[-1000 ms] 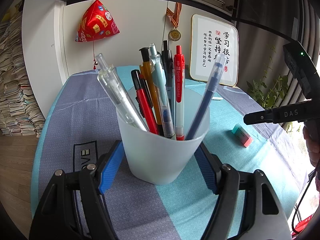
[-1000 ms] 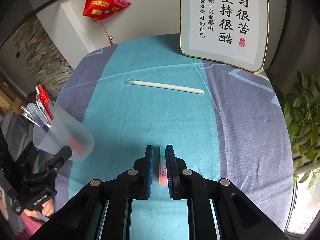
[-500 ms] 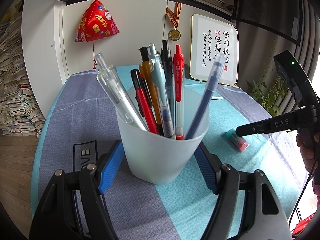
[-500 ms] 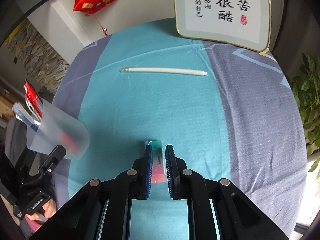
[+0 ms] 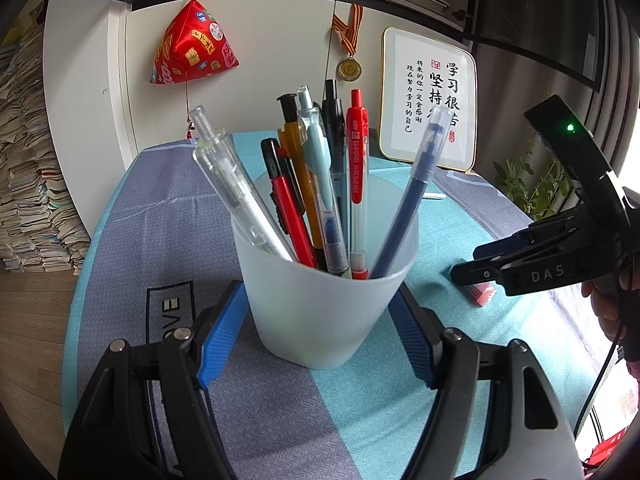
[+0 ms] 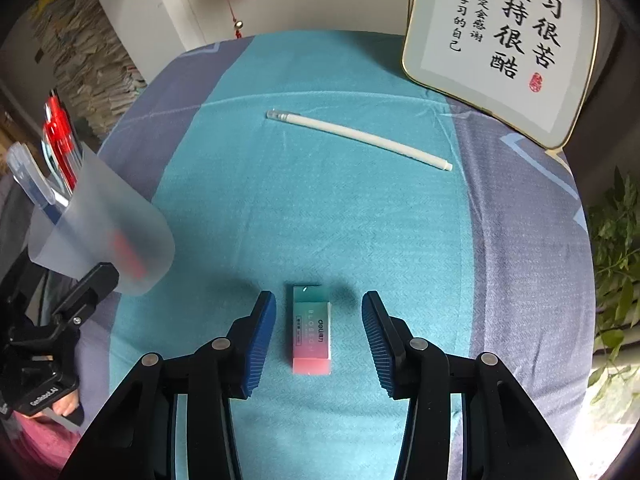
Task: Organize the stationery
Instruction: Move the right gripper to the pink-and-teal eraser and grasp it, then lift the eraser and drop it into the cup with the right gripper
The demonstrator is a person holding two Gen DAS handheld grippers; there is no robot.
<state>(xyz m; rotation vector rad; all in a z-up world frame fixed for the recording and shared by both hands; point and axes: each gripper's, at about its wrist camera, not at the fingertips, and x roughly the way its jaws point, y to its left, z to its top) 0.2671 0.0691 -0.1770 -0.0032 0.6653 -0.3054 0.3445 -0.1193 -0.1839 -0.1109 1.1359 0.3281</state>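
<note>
Eraser [image 6: 311, 330], flat on cloth; in left view mostly hidden behind right gripper [image 6: 319, 330].
R jaws just opened, eraser lies untouched betw. pads; left gripper [image 5: 320, 334] clamps pen cup [image 5: 325, 280].

- Soft, even daylight fills both views; the scene is bright, without harsh contrast.
- The light seems to enter from the right, where the edge of the left wrist view burns out to white beside the plant [image 5: 532, 184].
- Under the eraser [image 6: 311, 328] lies a faint, soft shadow on the desk [image 6: 320, 208], falling up and to the right in the picture.
- The frosted cup [image 5: 324, 292] glows, lit through its wall.
- Strong fisheye bending: the desk's edge curves and black corners ring each picture.
- The framed sign [image 6: 504, 36] shows a mild sheen.
- Focus is sharp in the middle; the cup at the right wrist view's left edge is smeared and soft.
</note>
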